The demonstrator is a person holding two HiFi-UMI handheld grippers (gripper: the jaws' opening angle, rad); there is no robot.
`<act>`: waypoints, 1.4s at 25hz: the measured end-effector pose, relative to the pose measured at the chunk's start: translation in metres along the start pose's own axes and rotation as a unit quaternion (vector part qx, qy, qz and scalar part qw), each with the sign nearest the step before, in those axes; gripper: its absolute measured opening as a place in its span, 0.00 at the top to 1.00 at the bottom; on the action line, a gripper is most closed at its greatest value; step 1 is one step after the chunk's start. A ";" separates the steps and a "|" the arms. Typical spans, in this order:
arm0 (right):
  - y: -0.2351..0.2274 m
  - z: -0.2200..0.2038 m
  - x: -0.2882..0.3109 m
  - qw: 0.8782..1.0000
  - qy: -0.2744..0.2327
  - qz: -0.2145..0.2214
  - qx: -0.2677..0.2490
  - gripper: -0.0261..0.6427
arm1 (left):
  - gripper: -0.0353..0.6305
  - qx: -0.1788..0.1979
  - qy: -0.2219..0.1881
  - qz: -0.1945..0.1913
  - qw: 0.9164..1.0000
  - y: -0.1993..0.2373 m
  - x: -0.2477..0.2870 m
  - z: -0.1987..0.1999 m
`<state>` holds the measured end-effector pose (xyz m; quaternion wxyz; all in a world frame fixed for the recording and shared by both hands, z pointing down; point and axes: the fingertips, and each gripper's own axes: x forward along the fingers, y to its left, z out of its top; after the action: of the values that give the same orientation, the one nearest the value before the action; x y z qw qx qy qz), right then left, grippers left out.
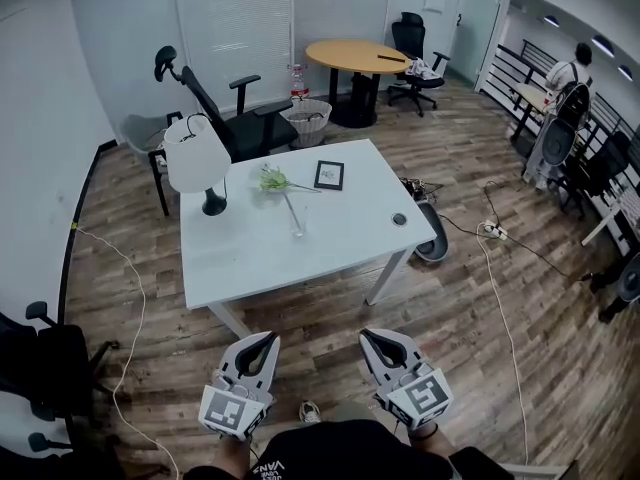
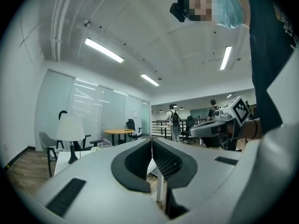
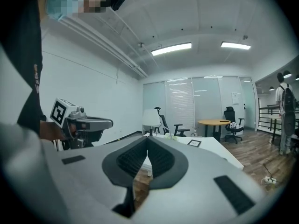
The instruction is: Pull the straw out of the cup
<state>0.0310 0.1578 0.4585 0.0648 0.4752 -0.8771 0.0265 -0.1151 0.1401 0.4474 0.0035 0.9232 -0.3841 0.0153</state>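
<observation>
A clear cup (image 1: 297,228) stands near the middle of the white table (image 1: 240,268), with a thin straw (image 1: 288,208) leaning out of it toward the upper left. Both grippers hang at the bottom of the head view, short of the table's near edge and well apart from the cup. My left gripper (image 1: 267,341) is shut with nothing in it, its jaws meeting (image 2: 151,143) in its own view. My right gripper (image 1: 368,337) is likewise shut and empty (image 3: 147,140). Neither gripper view shows the cup clearly.
On the table stand a white lamp (image 1: 197,158), a green sprig (image 1: 271,179), a small picture frame (image 1: 329,175) and a small round object (image 1: 400,219). Office chairs (image 1: 225,113), a round wooden table (image 1: 358,58) and floor cables (image 1: 500,298) surround it. People stand at the far right (image 1: 570,73).
</observation>
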 end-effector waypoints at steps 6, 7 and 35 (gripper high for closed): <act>-0.015 -0.003 0.019 1.000 -0.002 -0.003 -0.002 0.94 | 0.93 -0.015 0.009 0.007 1.000 0.016 0.012 -0.009; -0.019 -0.003 0.023 1.000 -0.004 -0.002 -0.003 0.94 | 0.93 -0.016 0.009 0.009 1.000 0.019 0.016 -0.010; -0.137 0.009 0.141 0.995 0.005 0.095 -0.009 0.94 | 0.93 -0.007 0.020 0.074 0.997 0.084 0.157 -0.004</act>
<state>0.0687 -0.0349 0.4666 0.0704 0.3887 -0.9183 0.0272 -0.0643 -0.0306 0.4553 0.0167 0.8916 -0.4514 0.0307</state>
